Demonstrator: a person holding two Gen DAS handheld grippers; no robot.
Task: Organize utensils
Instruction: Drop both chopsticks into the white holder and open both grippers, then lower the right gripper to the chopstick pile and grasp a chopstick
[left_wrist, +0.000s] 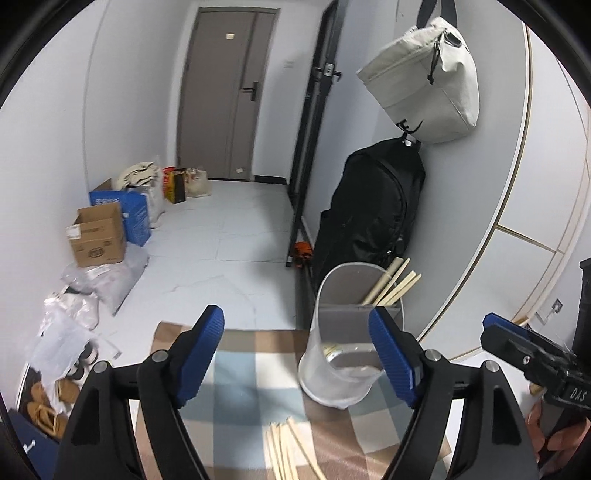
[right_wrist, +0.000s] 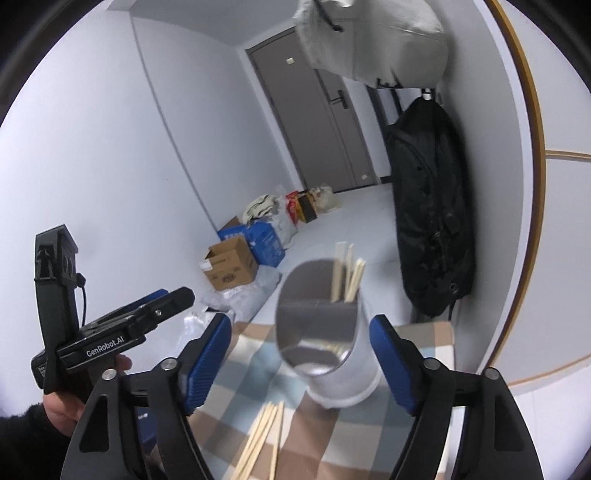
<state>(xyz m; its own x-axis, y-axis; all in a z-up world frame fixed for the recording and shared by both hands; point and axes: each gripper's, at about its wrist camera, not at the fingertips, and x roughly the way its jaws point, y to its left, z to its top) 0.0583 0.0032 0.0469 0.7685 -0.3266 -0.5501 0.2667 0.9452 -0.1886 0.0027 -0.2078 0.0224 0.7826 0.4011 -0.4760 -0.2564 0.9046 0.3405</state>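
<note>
Both the left tongs (left_wrist: 297, 354) and right tongs (right_wrist: 301, 360) are spread, gripping nothing. The clear holder (left_wrist: 341, 354) stands near the worktop's (left_wrist: 236, 406) far edge, chopsticks upright inside; loose chopsticks (right_wrist: 264, 439) lie toward the near edge, with open cloth around them for a pickup.

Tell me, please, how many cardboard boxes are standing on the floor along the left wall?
1 plain brown cardboard box, open-topped, stands by the left wall, beside a blue carton just behind it. Others may be hidden among the bags piled around them.
</note>
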